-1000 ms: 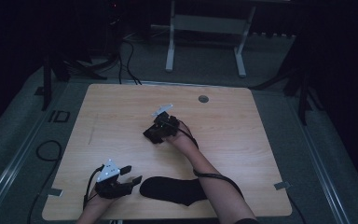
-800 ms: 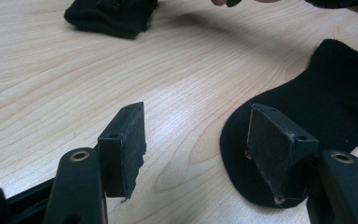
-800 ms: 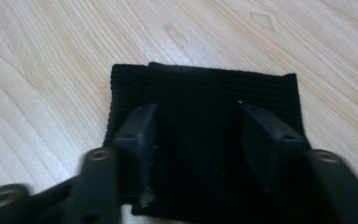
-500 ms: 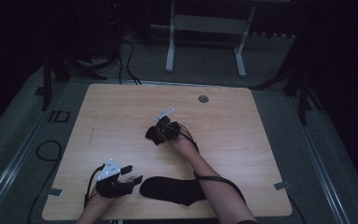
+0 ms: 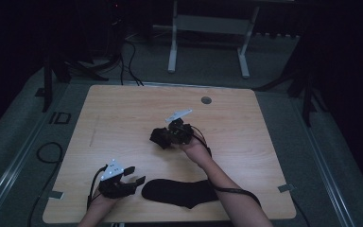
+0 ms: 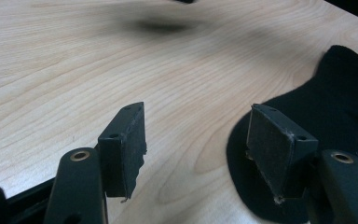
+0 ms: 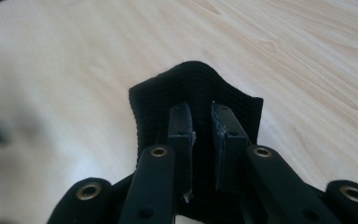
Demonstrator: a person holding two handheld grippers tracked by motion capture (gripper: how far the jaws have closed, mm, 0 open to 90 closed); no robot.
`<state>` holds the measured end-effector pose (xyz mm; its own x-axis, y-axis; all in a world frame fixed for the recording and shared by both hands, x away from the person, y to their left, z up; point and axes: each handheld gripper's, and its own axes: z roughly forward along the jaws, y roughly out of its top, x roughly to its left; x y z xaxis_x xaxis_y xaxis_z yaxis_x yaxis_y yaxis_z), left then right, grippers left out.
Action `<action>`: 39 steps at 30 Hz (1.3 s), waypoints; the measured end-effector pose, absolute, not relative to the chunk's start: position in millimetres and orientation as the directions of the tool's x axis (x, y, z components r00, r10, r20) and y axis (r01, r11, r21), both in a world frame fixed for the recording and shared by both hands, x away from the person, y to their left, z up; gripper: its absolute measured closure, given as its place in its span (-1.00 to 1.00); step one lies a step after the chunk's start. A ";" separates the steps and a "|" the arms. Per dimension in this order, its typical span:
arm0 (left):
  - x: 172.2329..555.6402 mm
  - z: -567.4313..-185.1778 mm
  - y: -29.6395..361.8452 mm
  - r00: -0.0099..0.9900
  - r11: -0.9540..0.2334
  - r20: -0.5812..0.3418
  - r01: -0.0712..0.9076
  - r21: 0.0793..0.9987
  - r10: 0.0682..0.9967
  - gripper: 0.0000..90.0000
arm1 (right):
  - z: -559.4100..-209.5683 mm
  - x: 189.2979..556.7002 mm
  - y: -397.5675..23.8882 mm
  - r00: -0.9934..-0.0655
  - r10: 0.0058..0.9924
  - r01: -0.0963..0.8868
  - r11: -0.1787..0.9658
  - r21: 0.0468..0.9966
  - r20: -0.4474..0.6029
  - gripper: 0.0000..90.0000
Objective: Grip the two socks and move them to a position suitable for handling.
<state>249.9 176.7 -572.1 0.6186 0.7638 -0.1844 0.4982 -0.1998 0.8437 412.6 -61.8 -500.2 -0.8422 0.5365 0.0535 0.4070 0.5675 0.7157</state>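
On the wooden table (image 5: 123, 118), the right claw (image 7: 200, 135) (just closing) pinches a black sock (image 7: 191, 88); the left claw (image 6: 198, 140) gapes.

Black ribbed sock (image 7: 196, 93), clamped between black jaws of right gripper (image 7: 201, 135), brass-coloured rivets along the arms. Second black sock (image 5: 179, 191), plain and matte, flat on pale wood-grain table (image 5: 123, 113) with light tan streaks. Left gripper (image 6: 200, 140) black too, jaws apart, grey 3-cornered plate on top, brass rivets. Grey round cap (image 5: 206, 100) in the tabletop near the far edge. Dark grey-green floor (image 5: 23, 142), black cables (image 5: 127, 56), pale grey stand (image 5: 208, 28) behind.
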 end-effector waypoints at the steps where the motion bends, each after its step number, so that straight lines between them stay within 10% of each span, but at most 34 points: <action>1: 251.4 -570.9 176.1 0.620 -0.196 -0.187 0.496 0.846 0.762 -0.11 | -496.6 406.6 -65.9 -0.848 0.527 0.401 0.562 0.723 0.060 0.78; 23: 275.8 -529.9 110.2 0.797 -0.229 -0.136 0.326 0.917 0.589 0.25 | -476.4 327.1 -124.9 -0.895 0.408 0.391 0.522 0.758 0.180 0.72; 27: 276.3 -528.9 106.0 0.808 -0.247 -0.129 0.322 0.914 0.575 0.45 | -479.3 324.9 -125.3 -0.899 0.397 0.389 0.535 0.750 0.183 0.65; 29: 274.5 -528.7 104.1 0.805 -0.250 -0.116 0.314 0.916 0.582 0.91 | -481.0 324.9 -126.8 -0.898 0.398 0.393 0.542 0.743 0.185 0.51; 33: 275.7 -527.8 105.0 0.797 -0.244 -0.152 0.351 0.904 0.585 0.94 | -481.5 323.8 -128.1 -0.901 0.388 0.396 0.546 0.738 0.196 0.43; 37: 276.2 -529.4 106.1 0.789 -0.245 -0.158 0.364 0.898 0.594 0.95 | -479.1 321.5 -128.7 -0.902 0.388 0.387 0.537 0.749 0.188 0.52; 39: 275.0 -528.2 106.1 0.782 -0.250 -0.139 0.354 0.901 0.607 0.95 | -478.1 321.3 -130.2 -0.900 0.400 0.383 0.533 0.754 0.174 0.91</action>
